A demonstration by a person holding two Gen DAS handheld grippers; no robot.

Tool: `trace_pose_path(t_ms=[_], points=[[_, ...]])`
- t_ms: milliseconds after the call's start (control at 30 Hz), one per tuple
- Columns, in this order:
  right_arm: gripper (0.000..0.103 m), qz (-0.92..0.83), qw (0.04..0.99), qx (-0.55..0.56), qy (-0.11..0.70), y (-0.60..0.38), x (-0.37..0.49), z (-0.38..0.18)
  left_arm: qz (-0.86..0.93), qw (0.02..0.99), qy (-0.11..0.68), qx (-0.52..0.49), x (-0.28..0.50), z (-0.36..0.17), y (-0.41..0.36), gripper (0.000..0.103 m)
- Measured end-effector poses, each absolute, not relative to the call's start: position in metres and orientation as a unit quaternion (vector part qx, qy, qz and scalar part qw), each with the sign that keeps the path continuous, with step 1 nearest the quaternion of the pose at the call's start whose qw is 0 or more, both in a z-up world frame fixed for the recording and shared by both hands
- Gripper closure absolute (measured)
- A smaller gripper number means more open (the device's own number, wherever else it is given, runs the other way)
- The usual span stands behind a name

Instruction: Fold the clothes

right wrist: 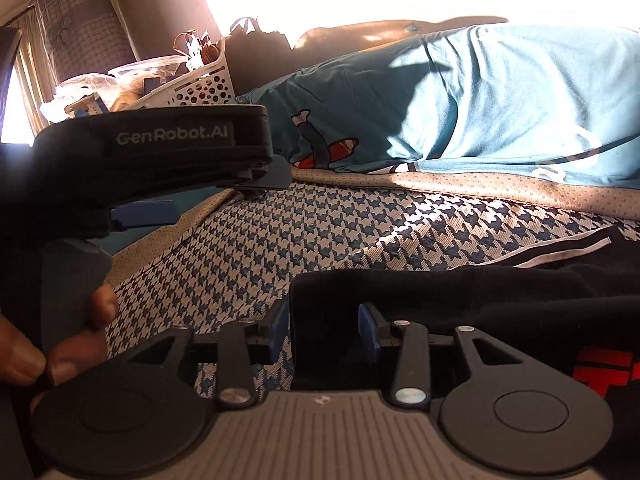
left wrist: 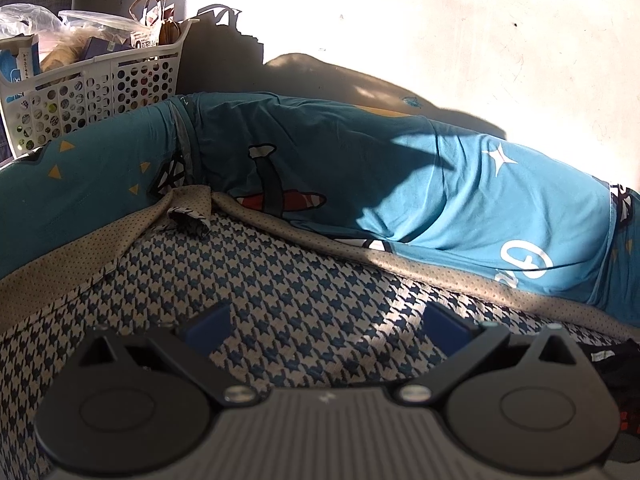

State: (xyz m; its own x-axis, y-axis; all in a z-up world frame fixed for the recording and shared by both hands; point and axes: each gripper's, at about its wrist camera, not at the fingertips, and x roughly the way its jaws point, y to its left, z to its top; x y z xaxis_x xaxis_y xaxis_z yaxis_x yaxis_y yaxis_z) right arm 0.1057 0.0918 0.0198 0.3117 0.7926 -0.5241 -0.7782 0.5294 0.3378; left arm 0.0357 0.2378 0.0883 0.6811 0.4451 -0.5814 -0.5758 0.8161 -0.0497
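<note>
Right gripper (right wrist: 324, 330) low, jaws astride black garment (right wrist: 480, 300) edge, left gripper (left wrist: 326, 324) jaws wide.

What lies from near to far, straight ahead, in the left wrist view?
Left claw → houndstooth bedspread → tan dotted fabric edge → teal cartoon-print pillow → sunlit wall.
</note>
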Motion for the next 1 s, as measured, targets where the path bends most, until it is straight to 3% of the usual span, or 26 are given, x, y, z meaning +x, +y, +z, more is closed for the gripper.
trace_pose_path(t_ms=[333, 1000], points=[[0.064, 0.387, 0.871, 0.019, 0.302, 0.037, 0.16, 0.036, 0.249, 0.911, 0.31, -0.11, 0.054, 0.075, 0.215, 0.0], [0.064, 0.316, 0.893, -0.059, 0.316, 0.034, 0.233, -0.006, 0.221, 0.905, 0.351, -0.092, 0.071, 0.052, 0.193, 0.0]])
